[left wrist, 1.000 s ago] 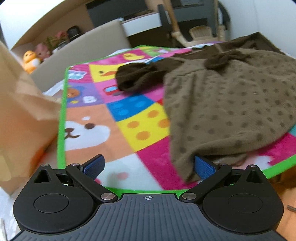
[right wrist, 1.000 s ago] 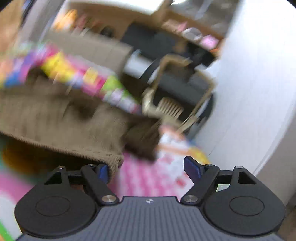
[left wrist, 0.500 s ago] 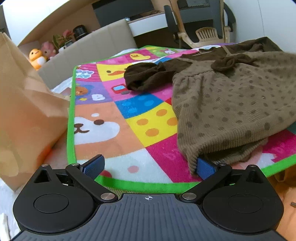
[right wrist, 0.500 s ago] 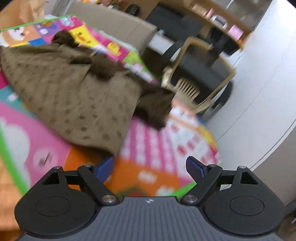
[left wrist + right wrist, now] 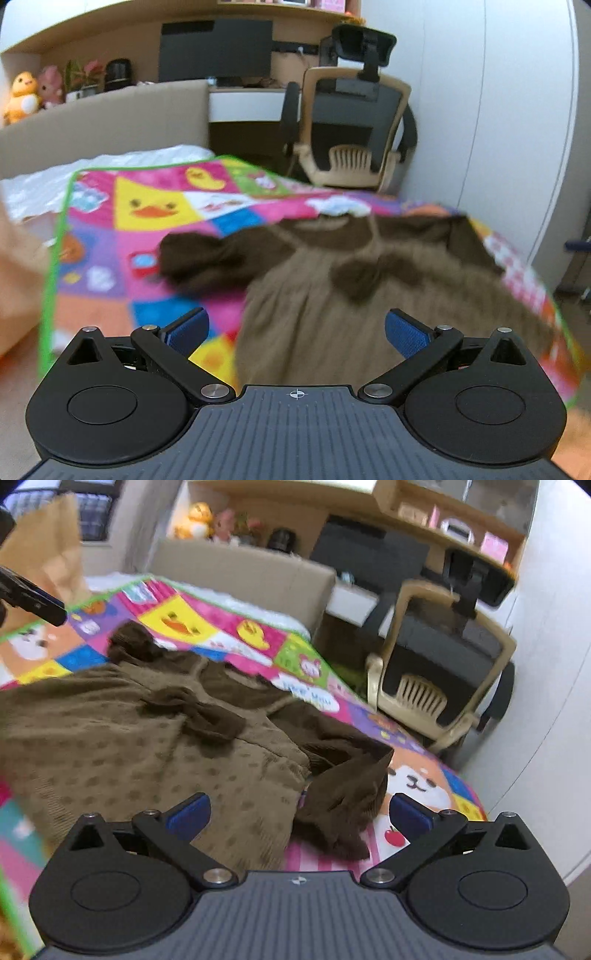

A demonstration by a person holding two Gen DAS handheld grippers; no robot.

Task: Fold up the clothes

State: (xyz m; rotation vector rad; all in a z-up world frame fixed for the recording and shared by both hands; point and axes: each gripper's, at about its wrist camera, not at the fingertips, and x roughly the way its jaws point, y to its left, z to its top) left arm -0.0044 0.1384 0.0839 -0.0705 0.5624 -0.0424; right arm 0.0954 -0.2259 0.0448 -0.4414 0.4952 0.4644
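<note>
A brown dotted dress (image 5: 118,746) with dark brown sleeves and a dark bow (image 5: 207,716) lies spread on a colourful cartoon play mat (image 5: 192,624). It also shows, blurred, in the left wrist view (image 5: 332,317). My left gripper (image 5: 295,330) is open and empty, raised above the dress's lower part. My right gripper (image 5: 299,814) is open and empty, just above the dark right sleeve (image 5: 343,794). The left sleeve (image 5: 207,258) lies out to the left.
A brown paper bag (image 5: 48,557) stands at the mat's left edge. An office chair (image 5: 351,122) and a desk stand beyond the mat. A beige headboard (image 5: 103,118) runs along the back. A white wall (image 5: 546,664) is at the right.
Both grippers have lifted and pulled back from the dress's hem. The left view now looks up the mat towards the chair. The right gripper has moved over the right sleeve.
</note>
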